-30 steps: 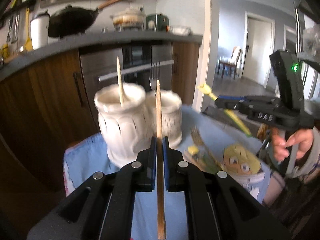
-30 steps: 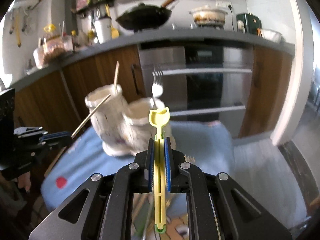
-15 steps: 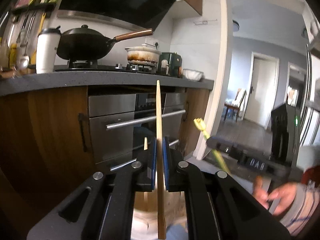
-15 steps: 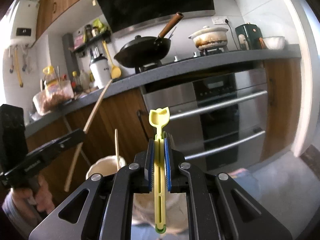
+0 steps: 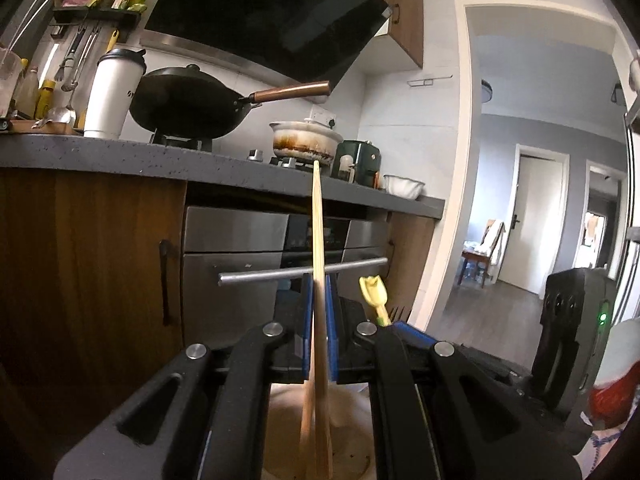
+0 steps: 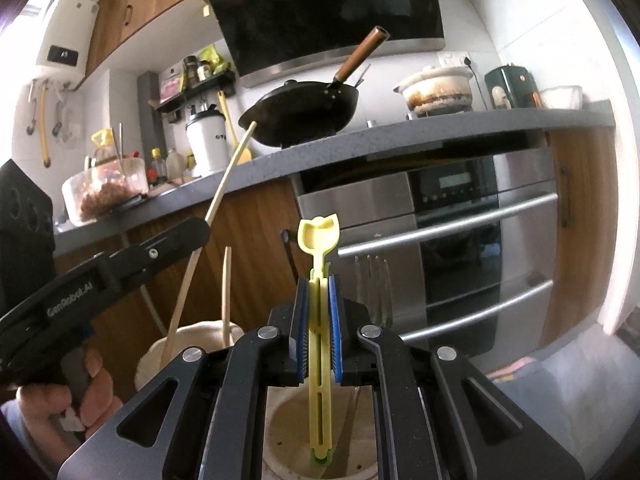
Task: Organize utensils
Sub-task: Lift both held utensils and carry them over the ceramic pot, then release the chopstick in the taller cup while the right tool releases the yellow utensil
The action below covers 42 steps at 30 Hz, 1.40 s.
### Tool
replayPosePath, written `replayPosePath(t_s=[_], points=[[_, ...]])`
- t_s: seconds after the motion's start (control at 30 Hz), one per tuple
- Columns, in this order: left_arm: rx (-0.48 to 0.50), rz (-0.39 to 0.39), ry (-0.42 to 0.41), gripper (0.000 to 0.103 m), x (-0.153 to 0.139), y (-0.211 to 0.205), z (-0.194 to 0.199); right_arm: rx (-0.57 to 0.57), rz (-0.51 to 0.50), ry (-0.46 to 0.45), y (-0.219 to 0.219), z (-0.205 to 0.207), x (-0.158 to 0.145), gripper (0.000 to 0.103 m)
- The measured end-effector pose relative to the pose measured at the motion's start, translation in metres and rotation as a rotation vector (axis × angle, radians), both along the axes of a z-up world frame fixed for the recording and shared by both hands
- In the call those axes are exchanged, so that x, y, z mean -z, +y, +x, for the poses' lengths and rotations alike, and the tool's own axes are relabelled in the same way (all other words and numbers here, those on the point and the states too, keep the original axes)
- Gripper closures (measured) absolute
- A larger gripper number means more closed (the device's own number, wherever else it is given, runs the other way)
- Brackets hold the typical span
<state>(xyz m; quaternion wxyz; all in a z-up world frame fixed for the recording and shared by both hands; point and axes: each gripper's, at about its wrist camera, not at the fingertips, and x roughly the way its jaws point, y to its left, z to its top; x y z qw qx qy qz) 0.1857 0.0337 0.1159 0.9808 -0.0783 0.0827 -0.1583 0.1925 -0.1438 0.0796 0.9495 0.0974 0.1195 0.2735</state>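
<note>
My left gripper [image 5: 318,300] is shut on a wooden chopstick [image 5: 317,240], held upright with its lower end over the mouth of a white ceramic holder [image 5: 348,408]. My right gripper [image 6: 319,300] is shut on a yellow plastic utensil [image 6: 319,240], upright, its lower end inside the mouth of a second white holder [image 6: 288,432]. A metal fork [image 6: 374,292] stands in that holder. In the right wrist view the left gripper [image 6: 120,264] holds its chopstick [image 6: 216,208] into the left holder [image 6: 188,340], beside another chopstick [image 6: 227,292].
A grey countertop [image 6: 400,136] with a black wok [image 6: 304,108], a white pot [image 6: 436,90] and a white tumbler [image 6: 208,140] runs behind. A steel oven [image 6: 460,240] with bar handles sits below. A doorway [image 5: 536,220] opens at the right in the left wrist view.
Both grippers tilted from looking down at the table to looking level, turning their utensils upright. They moved over the two holders, which now lie below the fingers.
</note>
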Motion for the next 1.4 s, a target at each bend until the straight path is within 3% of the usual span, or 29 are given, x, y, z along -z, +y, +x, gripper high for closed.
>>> replayPosePath(t_s=[0.3, 0.67, 0.87, 0.9, 0.97, 1.0, 1.03, 1.17, 1.4], points=[[-0.016, 0.053, 0.058, 0.097, 0.020, 0.008, -0.023, -0.001, -0.075, 0.017, 0.000, -0.008, 0.011, 0.092], [-0.047, 0.109, 0.114, 0.097, 0.023, 0.007, -0.041, -0.033, -0.115, 0.129, -0.007, -0.012, 0.024, 0.092], [-0.062, 0.123, 0.139, 0.096, 0.020, 0.007, -0.046, -0.035, -0.110, 0.134, -0.013, -0.021, 0.016, 0.070], [-0.063, 0.127, 0.140, 0.093, 0.019, 0.007, -0.048, -0.034, -0.106, 0.131, -0.015, -0.023, 0.015, 0.068], [-0.067, 0.128, 0.143, 0.078, 0.019, 0.007, -0.052, -0.026, -0.104, 0.126, -0.020, -0.029, 0.012, 0.065], [-0.072, 0.128, 0.145, 0.065, 0.019, 0.007, -0.055, -0.015, -0.104, 0.123, -0.023, -0.033, 0.010, 0.062], [-0.073, 0.127, 0.146, 0.061, 0.020, 0.007, -0.058, -0.011, -0.102, 0.121, -0.025, -0.035, 0.009, 0.061], [-0.080, 0.147, 0.162, 0.056, 0.025, 0.004, -0.066, 0.039, -0.100, 0.121, -0.038, -0.050, 0.005, 0.048], [-0.070, 0.178, 0.192, 0.040, 0.035, 0.004, -0.086, 0.085, -0.124, 0.135, -0.063, -0.073, 0.008, 0.033]])
